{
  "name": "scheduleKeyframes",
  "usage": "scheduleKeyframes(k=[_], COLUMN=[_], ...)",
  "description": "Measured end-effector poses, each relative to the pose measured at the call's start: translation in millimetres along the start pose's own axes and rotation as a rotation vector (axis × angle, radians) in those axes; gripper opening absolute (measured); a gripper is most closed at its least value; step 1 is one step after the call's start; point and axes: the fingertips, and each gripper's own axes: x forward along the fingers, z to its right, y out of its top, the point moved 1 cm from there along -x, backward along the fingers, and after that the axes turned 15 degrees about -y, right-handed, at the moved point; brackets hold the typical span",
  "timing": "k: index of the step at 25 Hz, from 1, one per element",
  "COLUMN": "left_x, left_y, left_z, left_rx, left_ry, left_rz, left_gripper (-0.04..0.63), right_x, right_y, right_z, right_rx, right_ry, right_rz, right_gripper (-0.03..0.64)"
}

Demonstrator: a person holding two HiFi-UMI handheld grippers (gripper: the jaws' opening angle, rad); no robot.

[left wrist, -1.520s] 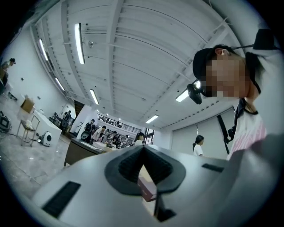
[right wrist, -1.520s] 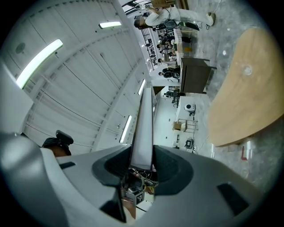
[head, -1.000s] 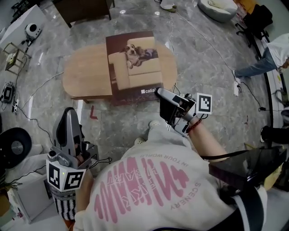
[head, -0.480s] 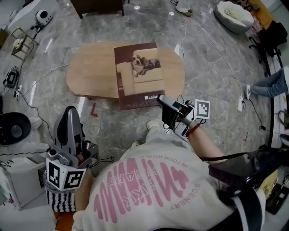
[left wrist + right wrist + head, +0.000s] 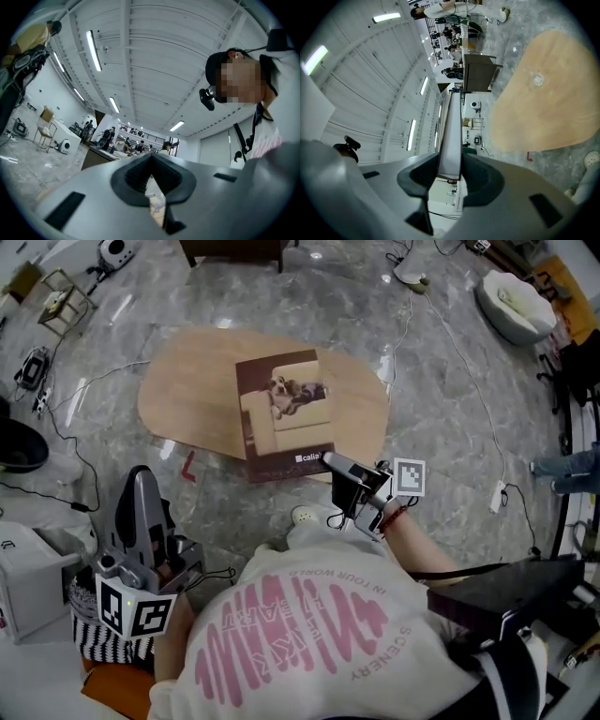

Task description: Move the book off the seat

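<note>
Since the right gripper (image 5: 449, 164) is the one doing anything, starting there: its fingers (image 5: 419, 177) are pinched onto the book (image 5: 286, 413), which shows edge-on as a thin grey slab running straight out from between the pads. From the head view, the bite is on the book's near right corner, cover up (dog on a beige armchair). The left gripper (image 5: 152, 166) hangs low by the person's left side, nose tipped a bit up. Its fingertips meet with just a sliver of daylight behind them and nothing in there.

The book sits level over the oval wooden top (image 5: 187, 399), roughly mid-way along, with its near edge poking out past the top's near rim. The right gripper view shows bare wood on the book's underside, so that corner looks clear of the surface. Can't tell whether the far edge touches. Plenty of open wood left and right of the book.

Around it is grey marble floor (image 5: 441, 381), with cables (image 5: 448, 329) trailing on the right and a white cushion (image 5: 520, 301) further back. There's a red mark (image 5: 187, 468) by the near left rim, and the person's white shoe (image 5: 305, 515) is just below the gripped corner
</note>
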Motion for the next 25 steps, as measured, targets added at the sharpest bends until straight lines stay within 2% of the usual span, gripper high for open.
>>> scheduleKeyframes(k=[5,9,13,19,25], left_x=[-5,-4,-9,-49,-47], left_y=[-17,-26,-34,-62,-56], left_z=[-2,-6,-17,-47,-50], left_rx=[0.021,-0.015,-0.051,-0.070,-0.087], left_ry=[0.087,0.131,0.146,0.173,0.187], left_rz=[0.033,-0.031,-0.070,-0.098,-0.135], left_gripper=[0.008,0.008,0.008,0.008,0.008], right_x=[7,11,19,49,58], right_y=[11,18,22,-1,-4], right_z=[41,61,86,140,158], right_rx=[0.011,0.035,0.073,0.114,0.149], right_ry=[-0.039,-0.091,-0.128,-0.171,-0.212], right_rz=[-0.049,-0.063,-0.043,-0.025,-0.023], right_gripper=[0.161,0.161,0.161,0.161,0.161])
